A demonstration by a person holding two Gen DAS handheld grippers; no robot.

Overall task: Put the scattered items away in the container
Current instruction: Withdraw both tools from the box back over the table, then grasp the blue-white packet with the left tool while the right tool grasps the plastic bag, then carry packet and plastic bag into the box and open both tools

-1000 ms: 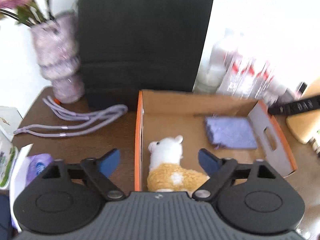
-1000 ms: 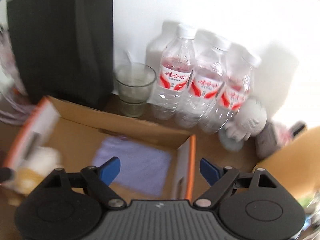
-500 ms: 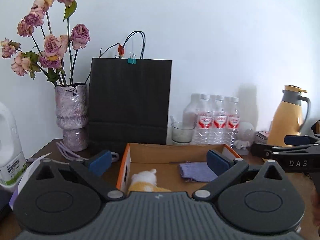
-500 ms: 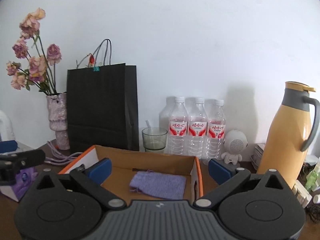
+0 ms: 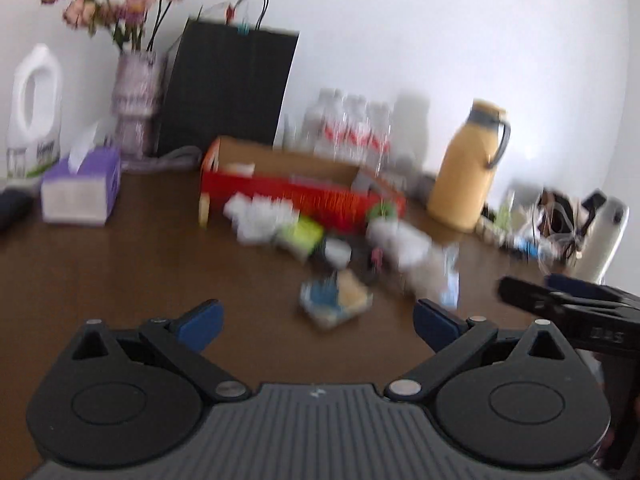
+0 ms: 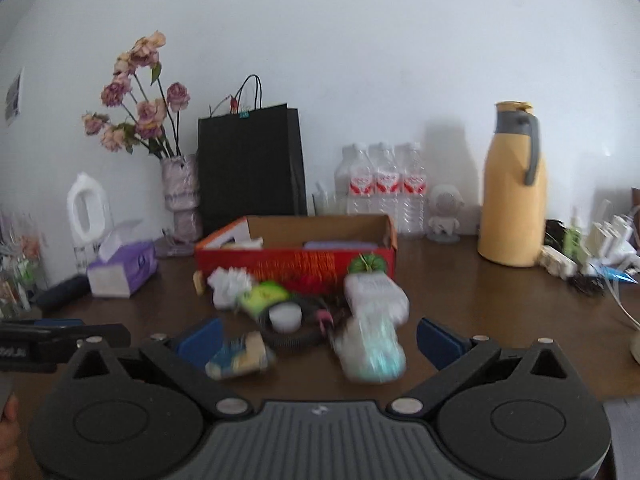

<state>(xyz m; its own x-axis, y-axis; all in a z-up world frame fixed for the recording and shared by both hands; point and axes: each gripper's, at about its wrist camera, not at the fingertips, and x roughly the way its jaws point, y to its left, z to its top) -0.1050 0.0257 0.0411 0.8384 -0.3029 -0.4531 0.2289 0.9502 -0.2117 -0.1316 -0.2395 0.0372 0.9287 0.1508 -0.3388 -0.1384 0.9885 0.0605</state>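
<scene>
We hold both the left gripper and right gripper wide open and empty. Scattered items crowd just before the cardboard box; one grab could drag neighbours along.

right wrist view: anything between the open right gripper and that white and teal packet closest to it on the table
Nothing visible. The right gripper is open and empty, and the white and teal packet lies on bare table just ahead of it, between its fingers in the picture. The blue and yellow packet lies off to the left, clear of that path.
</scene>
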